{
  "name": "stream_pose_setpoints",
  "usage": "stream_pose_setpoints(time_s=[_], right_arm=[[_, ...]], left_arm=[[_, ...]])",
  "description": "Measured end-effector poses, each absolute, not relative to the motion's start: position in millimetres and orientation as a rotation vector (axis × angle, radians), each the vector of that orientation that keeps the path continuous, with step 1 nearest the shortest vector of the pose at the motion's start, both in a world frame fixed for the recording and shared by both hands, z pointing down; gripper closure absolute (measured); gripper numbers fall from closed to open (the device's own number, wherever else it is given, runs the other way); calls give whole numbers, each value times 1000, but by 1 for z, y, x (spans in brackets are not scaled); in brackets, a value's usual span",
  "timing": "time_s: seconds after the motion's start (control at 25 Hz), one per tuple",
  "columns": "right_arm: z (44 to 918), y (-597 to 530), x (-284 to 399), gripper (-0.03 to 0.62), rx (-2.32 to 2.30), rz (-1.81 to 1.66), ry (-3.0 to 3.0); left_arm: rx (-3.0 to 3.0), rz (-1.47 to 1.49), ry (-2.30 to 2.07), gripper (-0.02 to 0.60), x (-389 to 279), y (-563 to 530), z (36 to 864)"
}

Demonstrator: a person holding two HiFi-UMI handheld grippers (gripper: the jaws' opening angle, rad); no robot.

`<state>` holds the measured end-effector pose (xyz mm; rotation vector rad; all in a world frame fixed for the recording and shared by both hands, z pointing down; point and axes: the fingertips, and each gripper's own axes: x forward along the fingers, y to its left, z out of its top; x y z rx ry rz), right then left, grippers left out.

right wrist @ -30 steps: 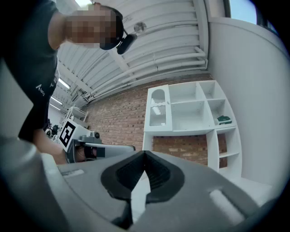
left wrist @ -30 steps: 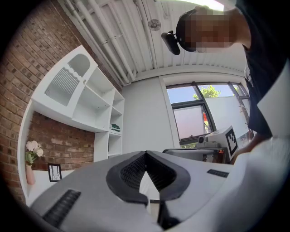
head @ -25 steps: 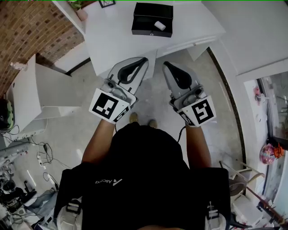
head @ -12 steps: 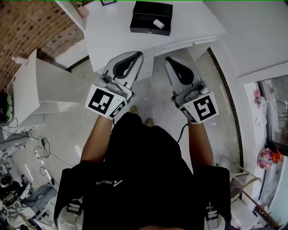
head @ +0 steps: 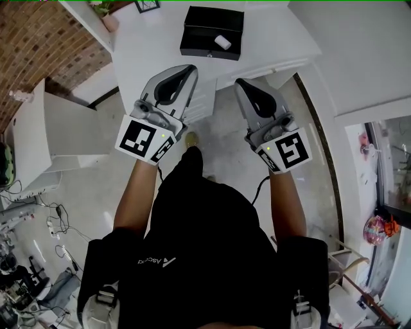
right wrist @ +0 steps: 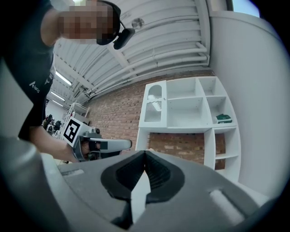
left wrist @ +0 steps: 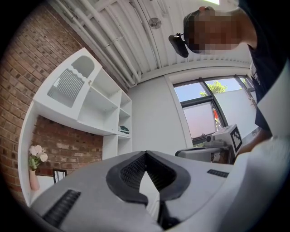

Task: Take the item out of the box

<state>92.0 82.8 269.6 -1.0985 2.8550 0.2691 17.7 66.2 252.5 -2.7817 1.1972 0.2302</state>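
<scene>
A black open box (head: 212,32) lies on the white table (head: 154,45) at the top of the head view, with a small white item (head: 222,42) inside it. My left gripper (head: 186,69) is shut and empty, its tips over the table's near edge, well short of the box. My right gripper (head: 240,83) is also shut and empty, held beside the left one over the floor. In the left gripper view the jaws (left wrist: 145,154) meet at the tips. The right gripper view shows its jaws (right wrist: 145,153) touching too. Both point upward at walls and shelves.
A white shelf unit (right wrist: 190,108) stands against a brick wall (right wrist: 113,122). A pink vase with flowers (left wrist: 34,174) and a small frame (head: 146,5) sit on the table's far side. A white cabinet (head: 45,128) stands left, cables (head: 58,222) trail on the floor.
The person has stepped toward the table. Both grippers have moved forward, and the left one now reaches over the table's near edge. Both stay shut.
</scene>
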Motion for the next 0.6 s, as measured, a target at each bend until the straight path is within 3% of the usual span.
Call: stream_pose_setpoints(time_s=[0.6], right_arm=[[322, -113, 58, 592, -1293, 202, 3003]], left_arm=[[-2834, 247, 1121, 583, -11, -108, 275]])
